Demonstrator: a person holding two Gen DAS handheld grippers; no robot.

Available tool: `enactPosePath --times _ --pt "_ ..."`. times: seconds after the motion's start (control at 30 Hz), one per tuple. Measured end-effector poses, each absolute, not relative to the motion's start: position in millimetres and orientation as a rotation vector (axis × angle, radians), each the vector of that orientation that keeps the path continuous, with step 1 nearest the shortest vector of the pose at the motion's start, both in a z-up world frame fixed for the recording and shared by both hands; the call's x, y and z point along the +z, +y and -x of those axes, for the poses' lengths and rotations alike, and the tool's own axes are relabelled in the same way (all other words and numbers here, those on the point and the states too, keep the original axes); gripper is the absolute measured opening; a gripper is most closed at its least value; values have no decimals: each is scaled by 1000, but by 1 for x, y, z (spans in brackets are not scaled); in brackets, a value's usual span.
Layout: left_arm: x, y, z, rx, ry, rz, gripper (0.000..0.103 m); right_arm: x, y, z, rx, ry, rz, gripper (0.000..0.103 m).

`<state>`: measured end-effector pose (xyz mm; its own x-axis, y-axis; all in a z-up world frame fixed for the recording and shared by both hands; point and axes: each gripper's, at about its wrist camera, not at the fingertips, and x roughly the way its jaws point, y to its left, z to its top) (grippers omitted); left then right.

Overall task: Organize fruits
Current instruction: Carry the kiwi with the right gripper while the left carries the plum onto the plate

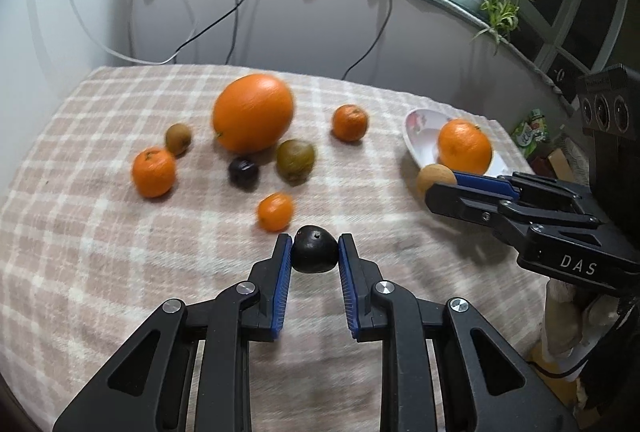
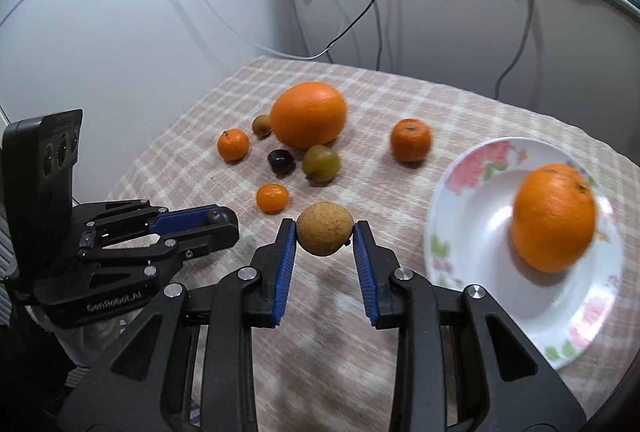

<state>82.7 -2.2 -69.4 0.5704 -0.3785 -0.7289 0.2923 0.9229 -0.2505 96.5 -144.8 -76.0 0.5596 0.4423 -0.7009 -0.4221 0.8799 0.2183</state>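
Both pairs of jaws are clamped on fruit: the left gripper pinches a dark plum above the checked cloth, and the right gripper squeezes a speckled tan fruit with the floral plate at its three o'clock. Judging by this, the step in hand is carrying picked fruit to the plate, so the next move calls for swinging the tan fruit over the rim and releasing it clear of the orange, the plate's only content. At twelve o'clock the large orange, tangerines, a greenish fruit and another plum wait loose.
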Motion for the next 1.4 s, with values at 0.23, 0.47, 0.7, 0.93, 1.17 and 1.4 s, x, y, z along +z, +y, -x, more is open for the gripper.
enactPosePath --times 0.23,0.47,0.7,0.93,1.17,1.4 --pt "-58 -37 -93 -470 854 78 22 -73 -189 -88 430 829 -52 31" --pt "-54 -83 -103 -556 845 38 22 -76 -226 -84 359 831 -79 31" --pt "-58 -120 -110 -605 858 -6 22 -83 -248 -81 316 843 -88 31" --pt "-63 -137 -113 -613 870 -40 22 -92 -261 -81 295 857 -100 31" --pt "-64 -144 -116 -604 874 -62 22 -93 -263 -83 295 857 -99 31" --pt "-63 -147 -116 -596 865 -72 22 -94 -262 -83 289 858 -92 31"
